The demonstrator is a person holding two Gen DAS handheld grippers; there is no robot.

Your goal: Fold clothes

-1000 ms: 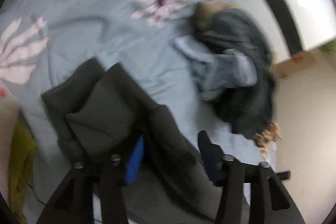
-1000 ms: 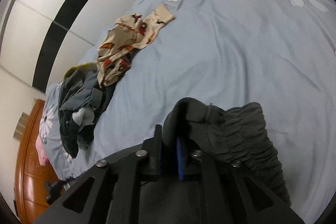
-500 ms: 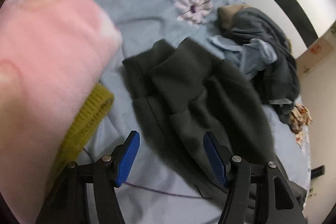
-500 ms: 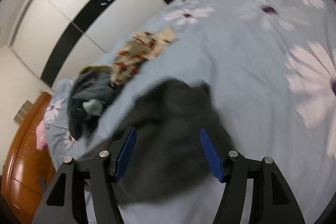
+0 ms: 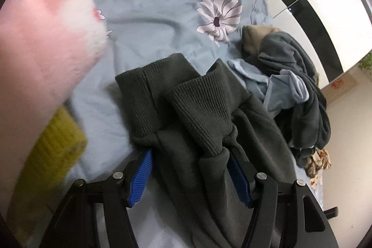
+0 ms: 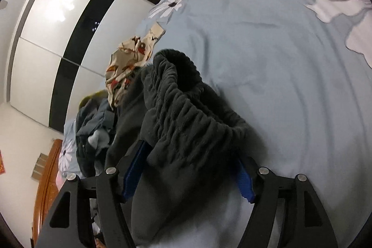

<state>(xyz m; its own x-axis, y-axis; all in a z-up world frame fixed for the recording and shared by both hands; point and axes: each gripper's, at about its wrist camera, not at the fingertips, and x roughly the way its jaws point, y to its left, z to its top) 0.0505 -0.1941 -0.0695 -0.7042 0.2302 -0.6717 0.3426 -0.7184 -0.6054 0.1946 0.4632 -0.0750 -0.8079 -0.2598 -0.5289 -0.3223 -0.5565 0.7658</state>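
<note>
Dark trousers [image 5: 209, 113] lie on bed [image 5: 151, 4], stretched between both tools. Left gripper [image 5: 190, 171] at cuff end: two ribbed cuffs just ahead, legs running back between fingers. Right gripper [image 6: 188, 174] at other end: gathered waistband [image 6: 186, 108] bunched between its blue pads. Both jaws apart, straddling cloth, not pinching; right jaws have just been opening. Long axis runs gripper to gripper. Clothes pile [image 5: 300, 90] near cuffs.
</note>
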